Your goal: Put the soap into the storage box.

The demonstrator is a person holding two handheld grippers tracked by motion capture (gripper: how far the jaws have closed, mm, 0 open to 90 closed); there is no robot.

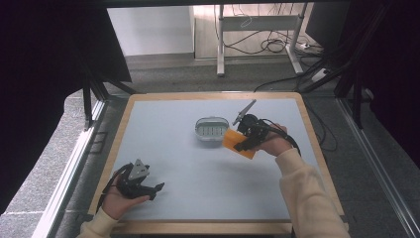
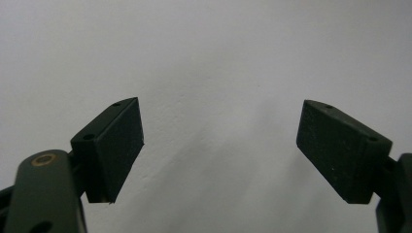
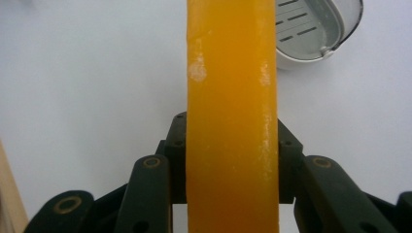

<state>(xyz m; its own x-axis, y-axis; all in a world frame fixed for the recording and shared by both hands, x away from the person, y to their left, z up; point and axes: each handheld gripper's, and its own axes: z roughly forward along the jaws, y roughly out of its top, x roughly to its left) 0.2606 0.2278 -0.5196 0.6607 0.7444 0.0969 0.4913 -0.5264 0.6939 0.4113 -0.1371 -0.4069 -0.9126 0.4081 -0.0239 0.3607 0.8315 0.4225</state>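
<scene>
An orange bar of soap (image 1: 236, 143) is clamped in my right gripper (image 1: 243, 143), just right of a white oval soap dish (image 1: 210, 129) with a slotted bottom in the middle of the table. In the right gripper view the orange soap (image 3: 232, 116) runs up between the black jaws, edge on, and the soap dish (image 3: 311, 29) lies past it at the upper right. My left gripper (image 1: 157, 188) rests near the table's front left corner, held by a hand. Its pads (image 2: 116, 145) stand wide apart over bare table, nothing between them.
The pale grey table top (image 1: 188, 163) has a wooden rim (image 1: 208, 227). Beyond the far edge stand a desk frame (image 1: 257, 34) with cables on the floor and dark curtains at both sides.
</scene>
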